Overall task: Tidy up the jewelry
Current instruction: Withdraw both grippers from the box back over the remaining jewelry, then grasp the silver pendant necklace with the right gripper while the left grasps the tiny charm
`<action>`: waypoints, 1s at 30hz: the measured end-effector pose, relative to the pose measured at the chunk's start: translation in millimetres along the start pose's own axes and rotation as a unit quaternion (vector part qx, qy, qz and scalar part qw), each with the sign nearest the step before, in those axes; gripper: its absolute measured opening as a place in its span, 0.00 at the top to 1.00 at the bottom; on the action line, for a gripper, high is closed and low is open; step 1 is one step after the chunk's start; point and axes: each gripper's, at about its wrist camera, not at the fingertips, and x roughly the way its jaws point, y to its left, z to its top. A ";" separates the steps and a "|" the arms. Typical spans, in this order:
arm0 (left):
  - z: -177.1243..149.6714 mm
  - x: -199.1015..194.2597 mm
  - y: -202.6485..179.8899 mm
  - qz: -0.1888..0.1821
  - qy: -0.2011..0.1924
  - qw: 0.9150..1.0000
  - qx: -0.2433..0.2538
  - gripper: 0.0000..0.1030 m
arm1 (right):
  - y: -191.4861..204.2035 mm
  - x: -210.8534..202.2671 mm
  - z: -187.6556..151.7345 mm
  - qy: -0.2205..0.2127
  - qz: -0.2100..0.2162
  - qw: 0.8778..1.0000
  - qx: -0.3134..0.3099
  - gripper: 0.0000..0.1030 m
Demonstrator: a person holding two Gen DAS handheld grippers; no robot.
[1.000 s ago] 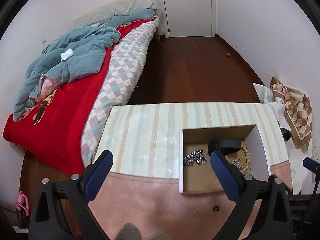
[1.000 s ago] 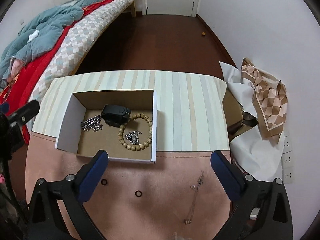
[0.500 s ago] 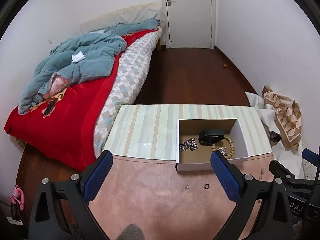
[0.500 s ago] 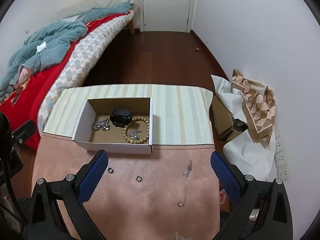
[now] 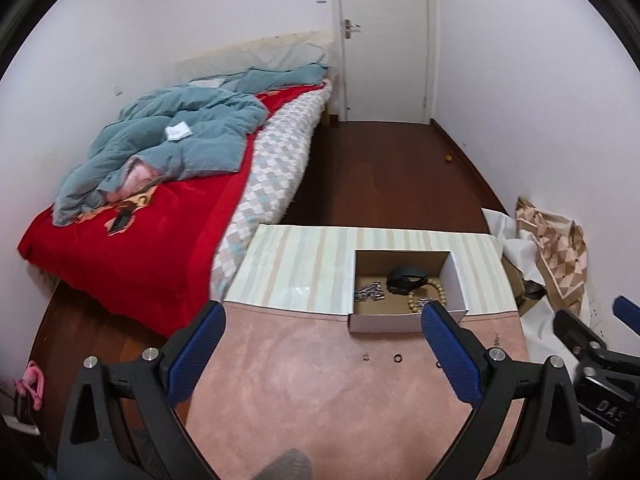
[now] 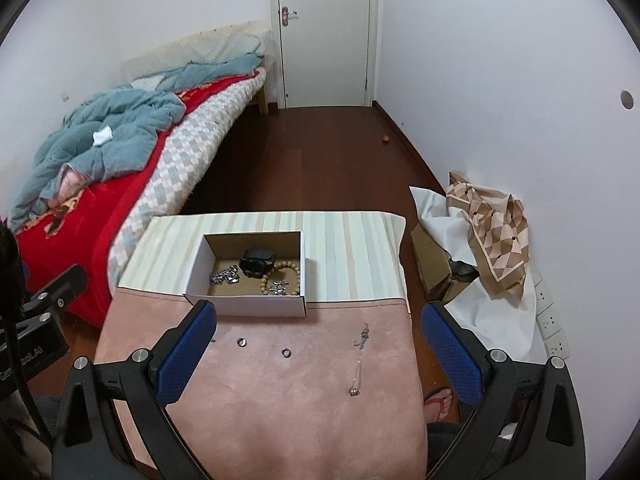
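Note:
A white cardboard box (image 6: pixel 248 306) (image 5: pixel 384 323) stands on the table and holds a black watch (image 6: pixel 258 261), a wooden bead bracelet (image 6: pixel 294 269) and a silver chain (image 6: pixel 224 277). On the pink cloth (image 6: pixel 280 392) in front of it lie two small dark rings (image 6: pixel 241 343) (image 6: pixel 285 353) and a thin silver necklace (image 6: pixel 359 360). My right gripper (image 6: pixel 316 354) is open and empty, high above the cloth. My left gripper (image 5: pixel 320 354) is open and empty, also well back from the box.
A striped cloth (image 6: pixel 348 252) covers the table's far part. A bed (image 6: pixel 120 184) with a red cover stands at the left. Brown paper and boxes (image 6: pixel 480 248) lie on the floor at the right wall. A closed door (image 6: pixel 324 32) is at the back.
Both grippers have pulled back and up from the box, so the table looks smaller and the rings and necklace show in front of it. Both stay open.

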 end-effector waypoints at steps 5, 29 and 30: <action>-9.1 4.4 9.8 0.020 -0.006 1.000 -0.014 0.03 | -27.1 -0.5 -12.8 0.012 0.015 0.999 0.040 0.00; -110.9 168.7 12.7 0.077 0.182 0.980 0.004 0.03 | -59.5 191.8 -157.7 0.132 -0.023 0.989 0.066 0.62; -110.9 174.4 11.5 0.071 0.187 0.980 0.000 0.03 | -57.0 192.2 -158.3 0.127 -0.027 0.990 0.059 0.65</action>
